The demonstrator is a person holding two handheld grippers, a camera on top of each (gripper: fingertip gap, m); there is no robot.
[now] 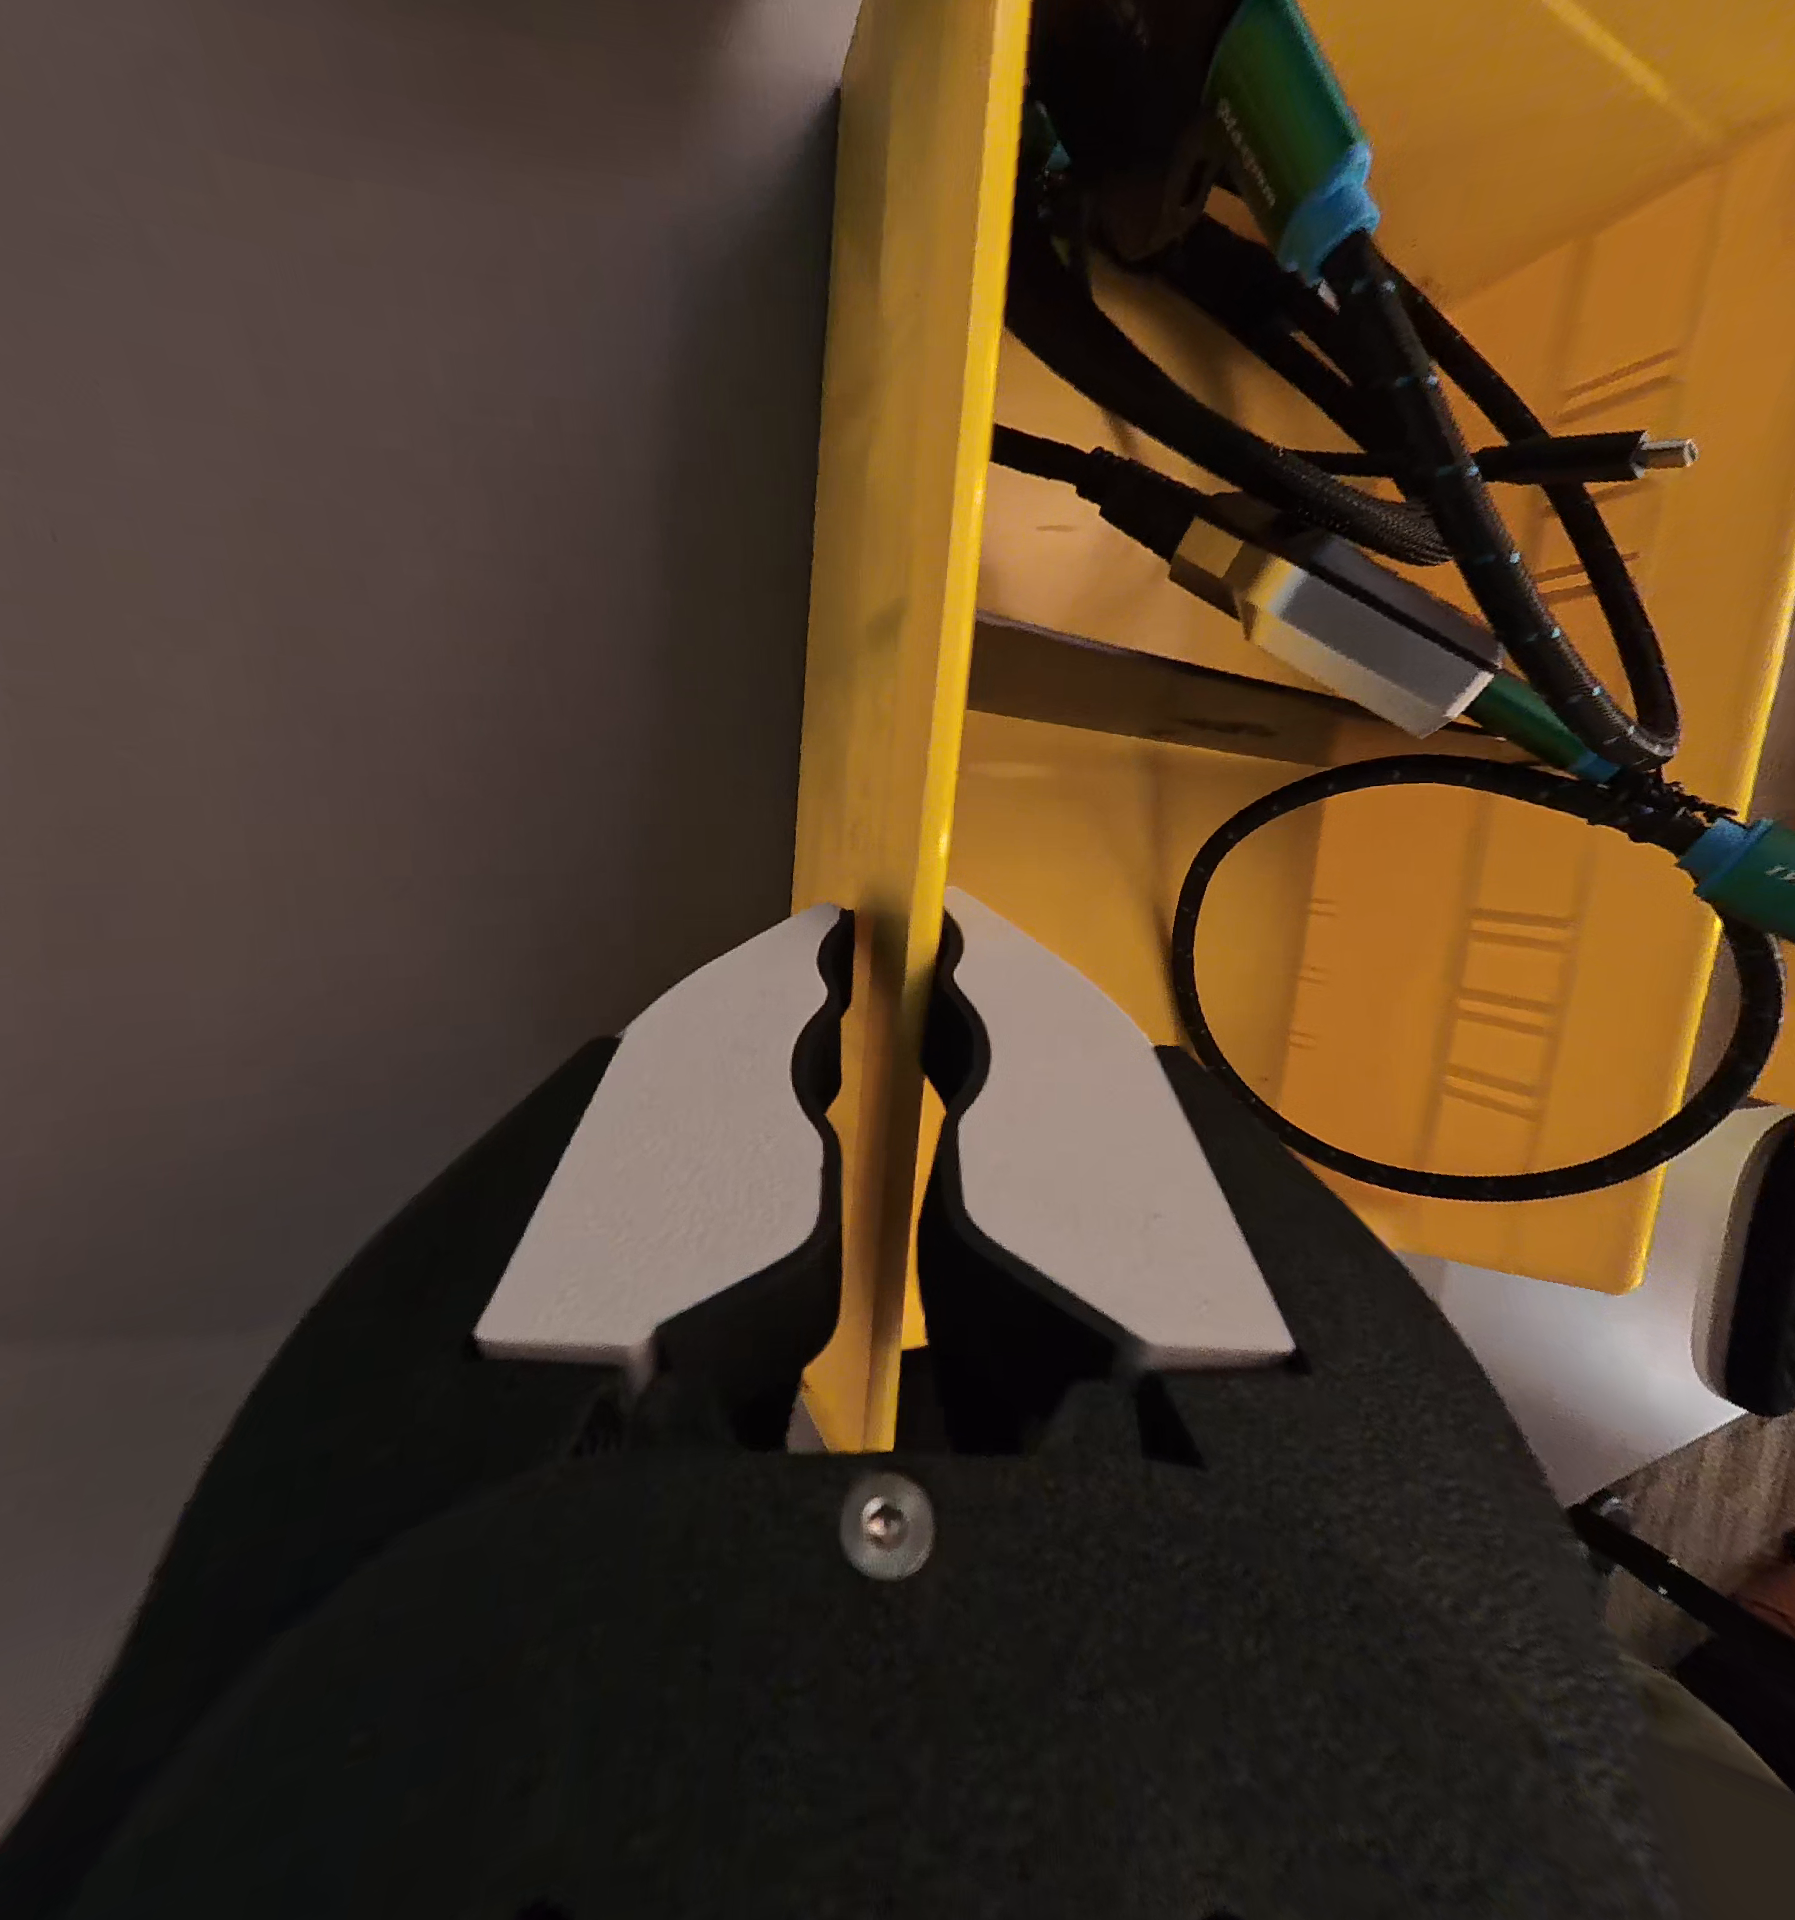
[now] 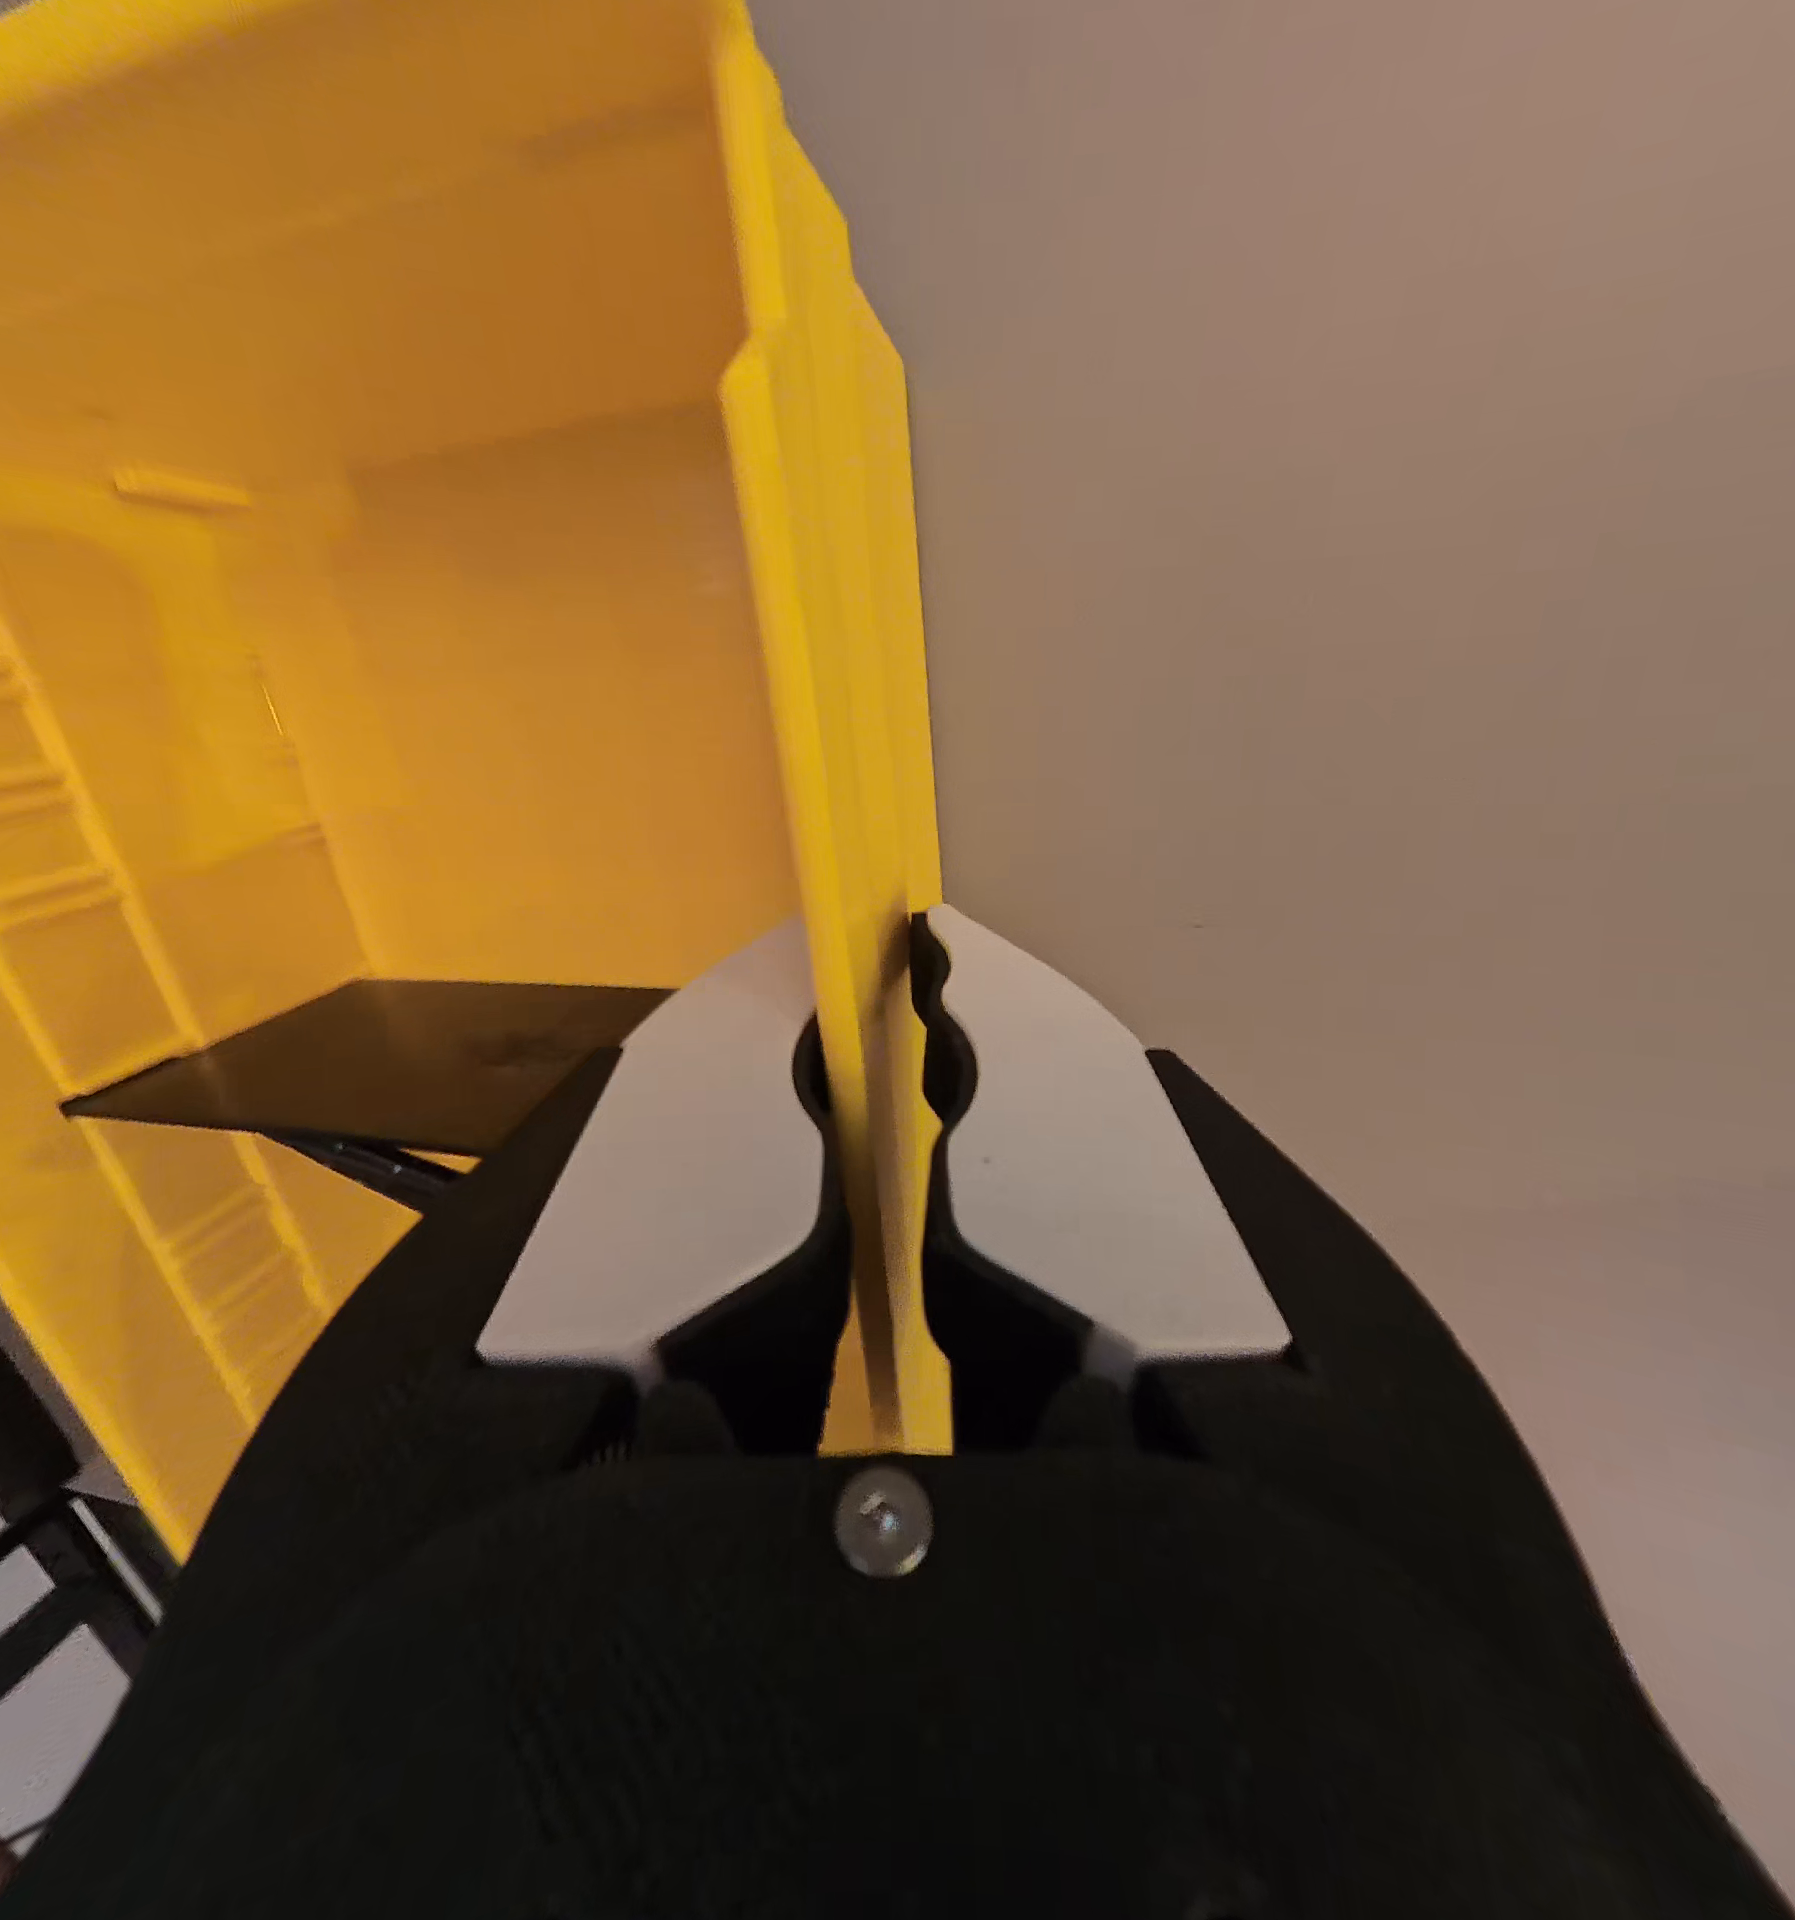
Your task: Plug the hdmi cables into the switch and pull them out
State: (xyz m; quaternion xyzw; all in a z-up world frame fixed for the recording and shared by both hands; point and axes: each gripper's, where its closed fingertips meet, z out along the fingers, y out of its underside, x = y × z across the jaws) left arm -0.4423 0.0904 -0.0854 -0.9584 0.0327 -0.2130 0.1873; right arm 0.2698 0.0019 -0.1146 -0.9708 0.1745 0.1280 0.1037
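Yellow bin (image 1: 1495, 987) holds tangled cables (image 1: 1558, 582), plugs loose. Left gripper (image 1: 893, 935) and right gripper (image 2: 872, 935): jaws clamped on opposite bin rims.

Braided black HDMI cables (image 1: 1475, 499) lay tangled inside the yellow bin (image 1: 903, 520), none seen plugged in. Plugs noted: one green with blue collar (image 1: 1288, 135), one silver and gold (image 1: 1360, 634), another green (image 1: 1786, 873) beside a loose loop. The switch could not be identified.

Bin wall (image 1: 903, 520) sits between left gripper (image 1: 888, 935) fingers; cables (image 1: 1475, 582) and plugs lie inside bin, right of that wall.
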